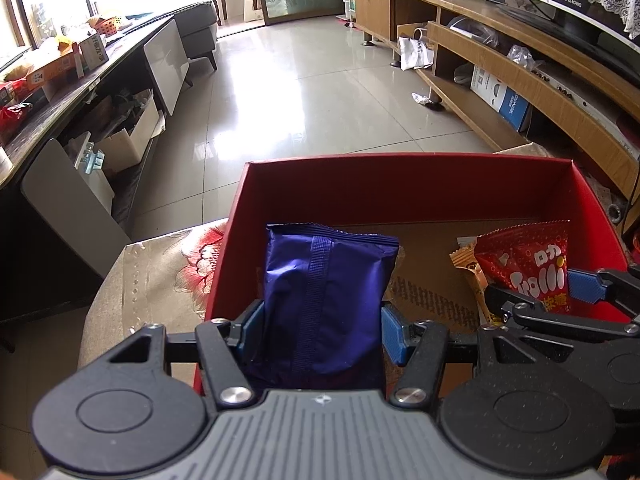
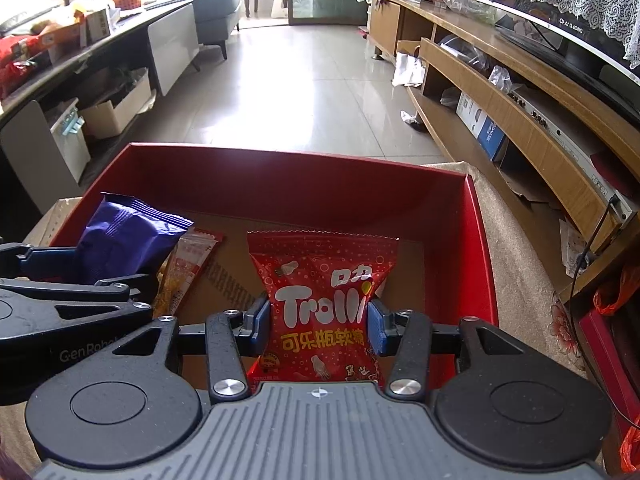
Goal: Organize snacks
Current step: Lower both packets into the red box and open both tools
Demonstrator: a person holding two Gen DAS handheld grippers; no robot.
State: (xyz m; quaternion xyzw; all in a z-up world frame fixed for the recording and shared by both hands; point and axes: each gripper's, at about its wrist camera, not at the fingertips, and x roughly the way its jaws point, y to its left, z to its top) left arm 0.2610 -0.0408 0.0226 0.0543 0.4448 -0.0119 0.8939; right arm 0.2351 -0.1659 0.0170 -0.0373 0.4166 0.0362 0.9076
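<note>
Left gripper jaws pinching purple packet | right gripper jaws pinching Trolli bag | both inside red box walls

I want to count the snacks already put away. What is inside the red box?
Inside the red box: a purple packet and a red Trolli bag, each gripped, plus an orange stick pack. Anything beneath them is hidden.
</note>
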